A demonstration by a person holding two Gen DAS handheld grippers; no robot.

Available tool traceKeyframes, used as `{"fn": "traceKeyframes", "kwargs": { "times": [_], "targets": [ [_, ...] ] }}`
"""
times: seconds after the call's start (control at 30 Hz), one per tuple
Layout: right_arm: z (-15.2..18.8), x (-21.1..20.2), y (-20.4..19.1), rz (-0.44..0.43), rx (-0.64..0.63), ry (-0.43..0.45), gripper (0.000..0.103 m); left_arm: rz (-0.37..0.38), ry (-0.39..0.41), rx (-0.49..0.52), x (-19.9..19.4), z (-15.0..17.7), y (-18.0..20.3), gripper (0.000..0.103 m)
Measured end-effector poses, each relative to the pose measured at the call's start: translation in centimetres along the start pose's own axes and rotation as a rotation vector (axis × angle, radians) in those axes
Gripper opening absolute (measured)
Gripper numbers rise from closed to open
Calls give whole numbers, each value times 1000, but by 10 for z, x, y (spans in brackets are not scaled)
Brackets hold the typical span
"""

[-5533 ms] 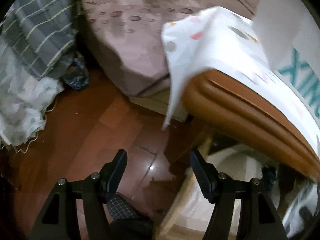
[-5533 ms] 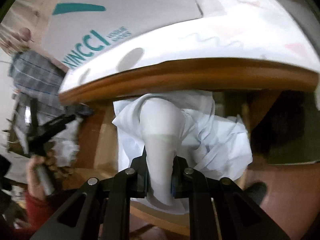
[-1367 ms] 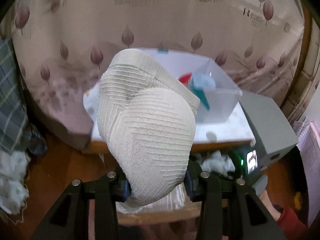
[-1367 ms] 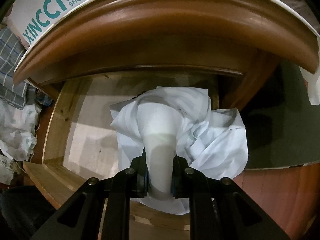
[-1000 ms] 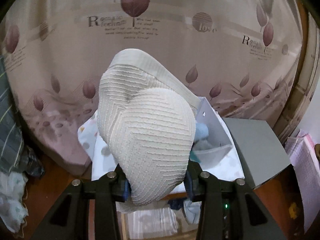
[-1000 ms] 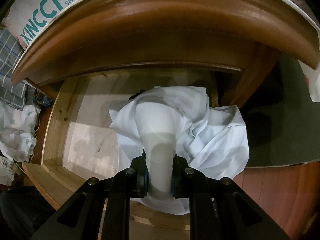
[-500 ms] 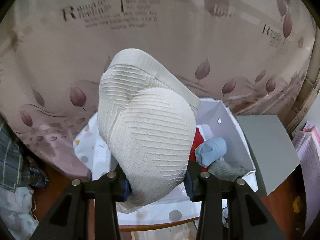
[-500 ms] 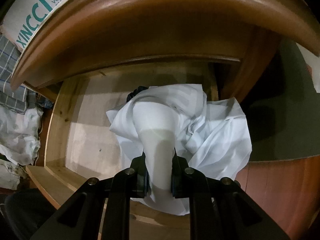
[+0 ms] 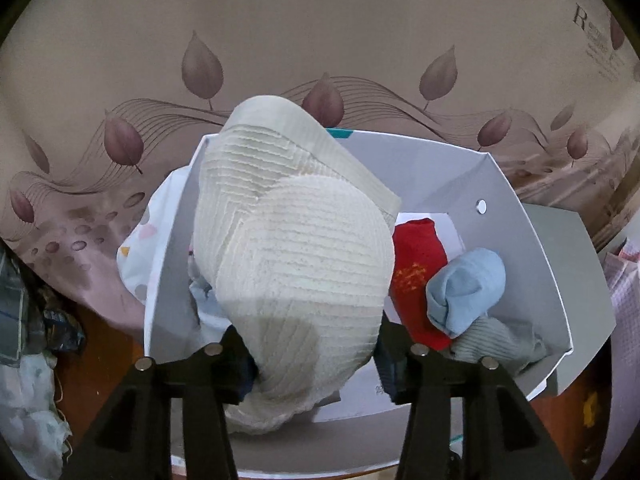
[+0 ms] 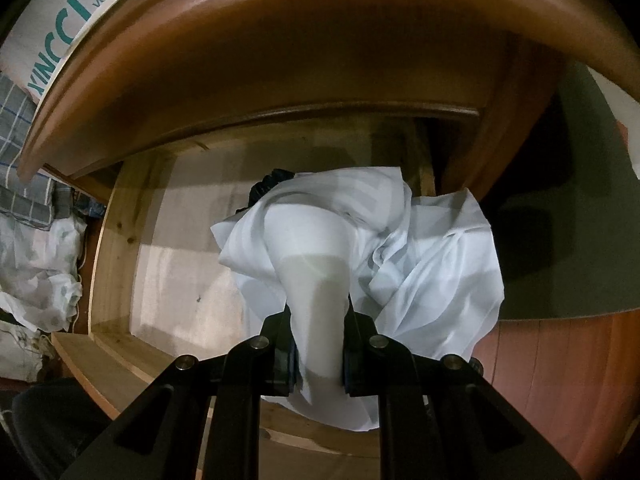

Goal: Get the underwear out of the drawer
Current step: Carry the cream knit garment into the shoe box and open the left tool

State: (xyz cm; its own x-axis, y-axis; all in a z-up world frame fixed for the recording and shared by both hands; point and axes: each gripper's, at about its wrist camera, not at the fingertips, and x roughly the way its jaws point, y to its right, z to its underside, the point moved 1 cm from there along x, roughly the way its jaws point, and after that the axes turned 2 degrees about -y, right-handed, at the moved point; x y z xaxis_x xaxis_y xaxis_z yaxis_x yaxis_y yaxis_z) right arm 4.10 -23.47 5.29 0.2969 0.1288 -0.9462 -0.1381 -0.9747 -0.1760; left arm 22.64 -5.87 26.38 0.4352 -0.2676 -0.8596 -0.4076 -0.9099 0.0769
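Note:
My left gripper [image 9: 312, 356] is shut on cream ribbed underwear [image 9: 292, 248] and holds it over an open white box [image 9: 516, 208] on the nightstand top. The box holds a red sock [image 9: 420, 264], a rolled light-blue sock [image 9: 466, 288] and a grey garment [image 9: 496, 344]. My right gripper [image 10: 318, 352] is shut on a white cloth [image 10: 432, 264] and holds it bunched over the open wooden drawer [image 10: 116, 216]. A dark garment [image 10: 268, 184] peeks out behind the cloth.
A leaf-patterned bed cover [image 9: 320, 40] fills the back of the left view. The brown nightstand top edge [image 10: 320, 32] overhangs the drawer, with a white XINCCI shoe box [image 10: 60, 28] on it. Crumpled cloths [image 10: 36, 256] lie on the floor at left.
My left gripper has carried the cream underwear closer to and over the white box. My right gripper has lifted slightly, still holding the white cloth above the drawer.

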Motion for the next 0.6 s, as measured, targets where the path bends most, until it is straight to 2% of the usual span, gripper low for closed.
{"fn": "traceKeyframes", "kwargs": {
  "times": [0.07, 0.3, 0.37, 0.6],
  "targets": [
    [0, 1, 0, 3, -2, -2, 15, -15, 15, 16, -1, 2, 4, 60],
    [-1, 3, -1, 6, -10, -5, 15, 5, 50, 4, -11, 12, 4, 68],
    [-1, 3, -2, 8, -12, -5, 15, 24, 45, -3, -13, 15, 3, 74],
    [0, 4, -1, 5, -18, -2, 15, 31, 117, 31, -42, 30, 9, 78]
  ]
}}
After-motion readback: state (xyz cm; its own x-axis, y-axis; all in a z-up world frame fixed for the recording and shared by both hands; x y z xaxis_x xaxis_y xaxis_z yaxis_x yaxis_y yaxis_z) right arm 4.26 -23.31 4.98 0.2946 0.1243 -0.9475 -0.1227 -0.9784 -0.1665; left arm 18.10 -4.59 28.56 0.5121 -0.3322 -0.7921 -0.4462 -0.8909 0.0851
